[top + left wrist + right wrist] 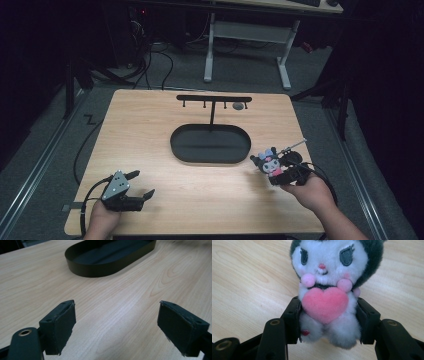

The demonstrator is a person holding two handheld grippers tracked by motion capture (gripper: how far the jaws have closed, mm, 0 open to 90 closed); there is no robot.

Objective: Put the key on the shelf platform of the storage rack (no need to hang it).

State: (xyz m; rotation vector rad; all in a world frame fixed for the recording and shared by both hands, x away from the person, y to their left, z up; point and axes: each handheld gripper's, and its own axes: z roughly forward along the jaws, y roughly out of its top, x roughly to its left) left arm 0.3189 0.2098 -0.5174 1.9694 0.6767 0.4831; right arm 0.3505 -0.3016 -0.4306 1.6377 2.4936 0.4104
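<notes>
A small plush toy (pixel 269 162) with a white face, dark hood and pink heart (pixel 325 303) is pinched at its body between the jaws of my right gripper (pixel 278 175), which is shut on it and holds it over the table's right front part. A thin metal chain (pixel 295 146) trails from the toy's top. My left gripper (pixel 141 184) rests at the table's front left, jaws wide apart with nothing between the pads (pixel 60 325). A black oval tray (pixel 210 143) lies mid-table, and a black hook stand (pixel 214 99) rises behind it.
The wooden table (pixel 150 130) has its edges close to both hands. A small grey object (pixel 238 106) sits by the stand's right end. Beyond the table are a white desk frame (pixel 247 37) and cables on a grey floor.
</notes>
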